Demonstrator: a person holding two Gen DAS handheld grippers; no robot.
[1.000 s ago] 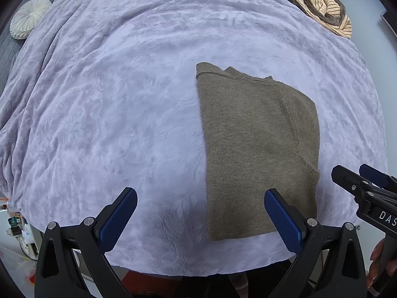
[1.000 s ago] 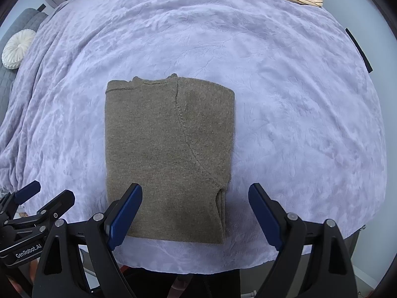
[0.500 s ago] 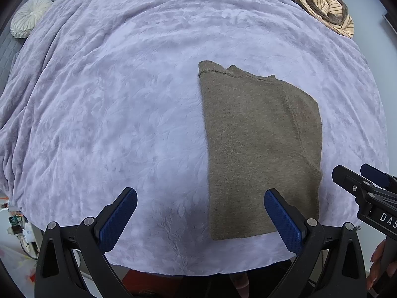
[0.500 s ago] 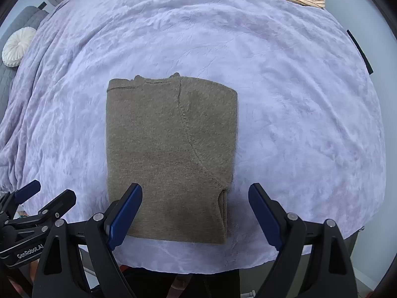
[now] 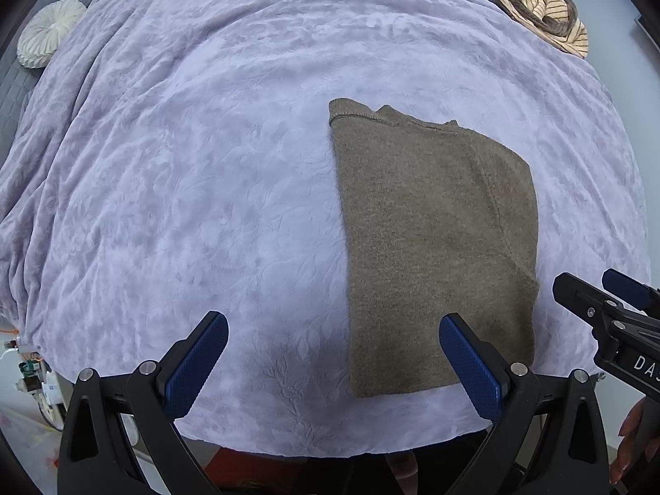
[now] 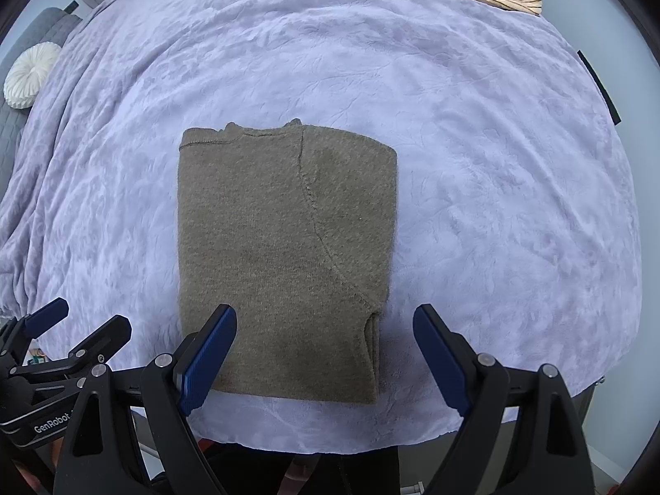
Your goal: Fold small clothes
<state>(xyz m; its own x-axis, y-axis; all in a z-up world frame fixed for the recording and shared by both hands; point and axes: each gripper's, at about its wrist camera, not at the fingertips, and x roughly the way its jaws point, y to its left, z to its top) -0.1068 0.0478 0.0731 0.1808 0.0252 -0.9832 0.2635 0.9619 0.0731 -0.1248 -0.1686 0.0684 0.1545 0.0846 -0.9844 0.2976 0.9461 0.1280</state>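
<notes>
Sweater (image 6: 284,255) is laid folded on the bed (image 6: 495,185); both hand-held grippers (image 5: 334,354) (image 6: 326,342) are held wide open, empty; its near edge should be pinched at both corners and carried evenly

Folded olive-brown sweater (image 5: 437,247) lies flat on lilac blanket (image 5: 185,185), right of centre, neckline at far edge. Left gripper (image 5: 332,367) hangs above the near blanket edge w/ jaws wide apart, nothing btwn them; its right blue pad (image 5: 470,367) overlaps the sweater's near corner in view. Right gripper (image 5: 598,293) pokes in at right edge; striped clothes pile (image 5: 536,4) far right, round white cushion (image 5: 49,33) far left.
</notes>
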